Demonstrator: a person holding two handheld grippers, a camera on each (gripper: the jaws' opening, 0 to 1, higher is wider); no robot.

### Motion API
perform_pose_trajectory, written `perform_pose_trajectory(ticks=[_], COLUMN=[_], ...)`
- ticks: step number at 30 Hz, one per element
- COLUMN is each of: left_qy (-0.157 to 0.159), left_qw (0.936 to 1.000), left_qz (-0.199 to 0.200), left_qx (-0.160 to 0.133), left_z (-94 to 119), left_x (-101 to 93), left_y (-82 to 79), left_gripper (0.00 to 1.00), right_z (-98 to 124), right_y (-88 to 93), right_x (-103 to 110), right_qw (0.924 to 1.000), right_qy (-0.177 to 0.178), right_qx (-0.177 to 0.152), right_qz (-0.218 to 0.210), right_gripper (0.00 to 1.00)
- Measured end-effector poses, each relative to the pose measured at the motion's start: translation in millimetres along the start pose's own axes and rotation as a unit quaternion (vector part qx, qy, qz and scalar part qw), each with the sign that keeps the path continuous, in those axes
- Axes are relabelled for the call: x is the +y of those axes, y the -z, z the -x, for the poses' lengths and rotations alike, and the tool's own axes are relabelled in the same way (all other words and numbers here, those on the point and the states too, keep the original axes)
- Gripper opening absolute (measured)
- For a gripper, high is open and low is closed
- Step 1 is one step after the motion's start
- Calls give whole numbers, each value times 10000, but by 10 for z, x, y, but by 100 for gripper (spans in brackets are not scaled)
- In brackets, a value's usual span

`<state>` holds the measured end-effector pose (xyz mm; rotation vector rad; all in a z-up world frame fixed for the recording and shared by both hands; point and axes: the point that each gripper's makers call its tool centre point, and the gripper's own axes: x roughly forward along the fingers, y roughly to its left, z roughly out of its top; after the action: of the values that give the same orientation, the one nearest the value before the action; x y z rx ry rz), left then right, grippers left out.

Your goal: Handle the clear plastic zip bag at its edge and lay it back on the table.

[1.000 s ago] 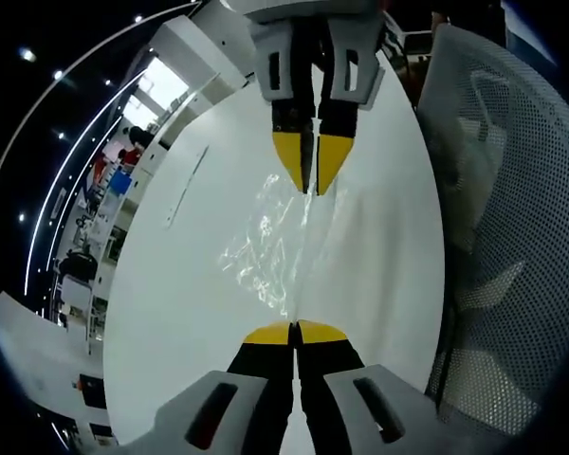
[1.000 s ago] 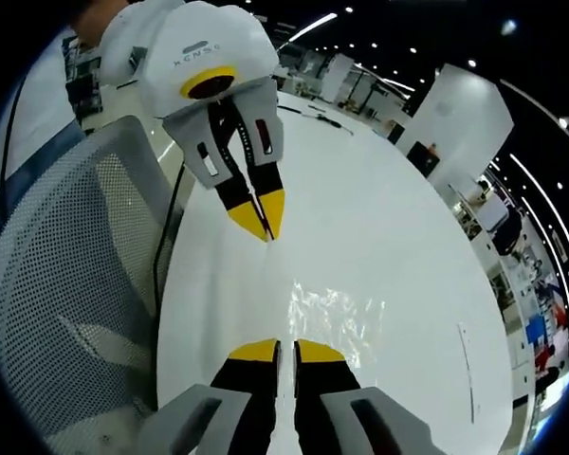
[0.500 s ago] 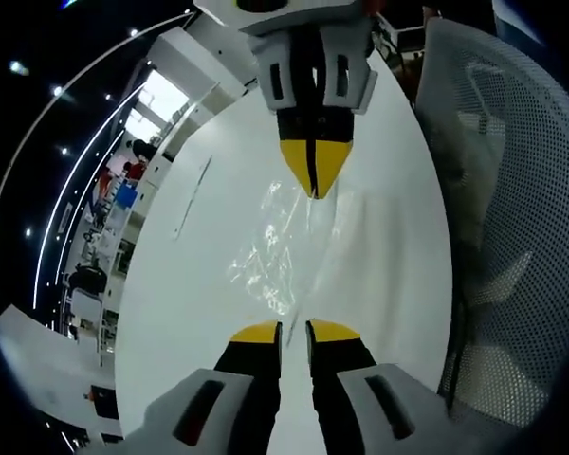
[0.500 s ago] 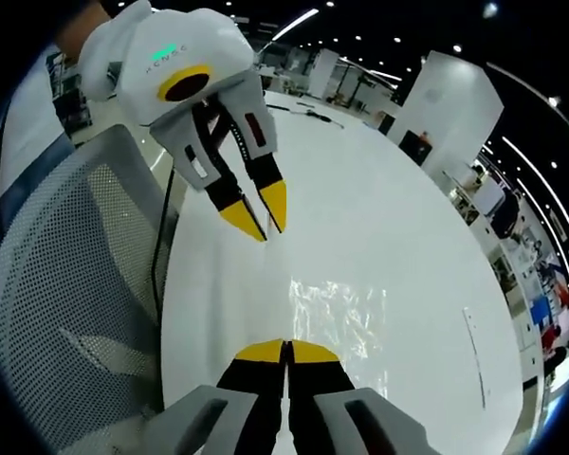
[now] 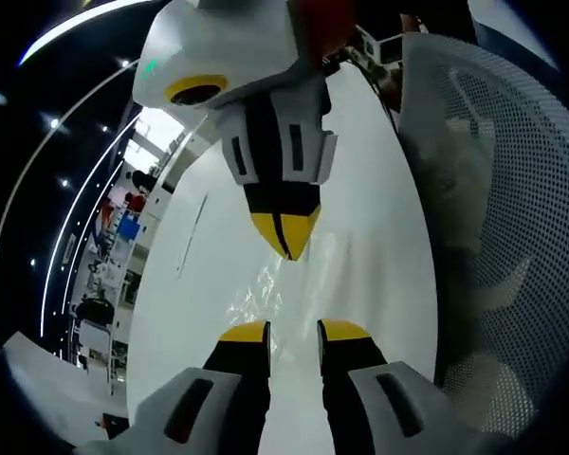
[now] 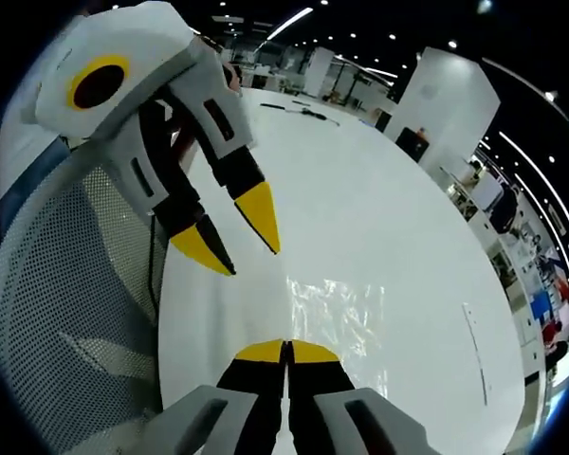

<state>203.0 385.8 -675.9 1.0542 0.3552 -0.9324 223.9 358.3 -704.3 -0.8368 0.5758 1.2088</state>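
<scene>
Since a second ago the left gripper (image 5: 294, 330) has let go: its yellow-tipped jaws, then pressed together on the bag's edge, now stand apart with a strip of white table between them, and in the right gripper view the same left gripper (image 6: 226, 237) shows spread jaws up and away from the plastic. The right gripper (image 6: 287, 351) keeps its jaws pressed together, tips meeting at the near edge of the clear plastic zip bag (image 6: 332, 308); whether film is pinched between them I cannot tell. In the left gripper view the right gripper (image 5: 284, 232) hangs closer and larger than before, jaws together, its tip just above the bag (image 5: 258, 296). At the left of that view the white table (image 5: 185, 313) ends along a curved edge, beyond which lies an open hall with ceiling lights; the tabletop around the bag is bare, apart from a thin dark line lying toward the far side. At the right a grey mesh chair (image 5: 512, 237) stands close to the table's edge. The bag lies flat on the table, empty as far as can be seen, crinkled and glinting, nearly lost against the white surface, its straight edge toward the right gripper.
</scene>
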Motion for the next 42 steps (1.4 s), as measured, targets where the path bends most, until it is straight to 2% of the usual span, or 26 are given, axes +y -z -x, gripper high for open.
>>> perform_pose_trajectory(ticks=[7, 16, 22, 37, 42], left_qy=[136, 288, 225, 393, 573], left_qw=[9999, 9996, 9997, 9988, 9963], left_qz=[-62, -14, 69, 249, 623], left_qx=[-67, -27, 52, 118, 139], left_z=[-84, -227, -271, -313, -354], left_x=[-32, -56, -2, -18, -24], left_y=[-79, -71, -53, 11, 56], left_gripper=[14, 12, 0, 0, 0], right_z=[-2, 23, 26, 40, 41], right_y=[2, -29, -31, -46, -57], right_x=[-13, -53, -67, -163, -239], right_qw=[10000, 9999, 9999, 9997, 9992], right_qy=[25, 60, 62, 225, 344], right_qx=[-4, -69, -70, -70, -48], right_qz=[16, -48, -46, -110, -206], right_gripper=[0, 0, 0, 0, 0])
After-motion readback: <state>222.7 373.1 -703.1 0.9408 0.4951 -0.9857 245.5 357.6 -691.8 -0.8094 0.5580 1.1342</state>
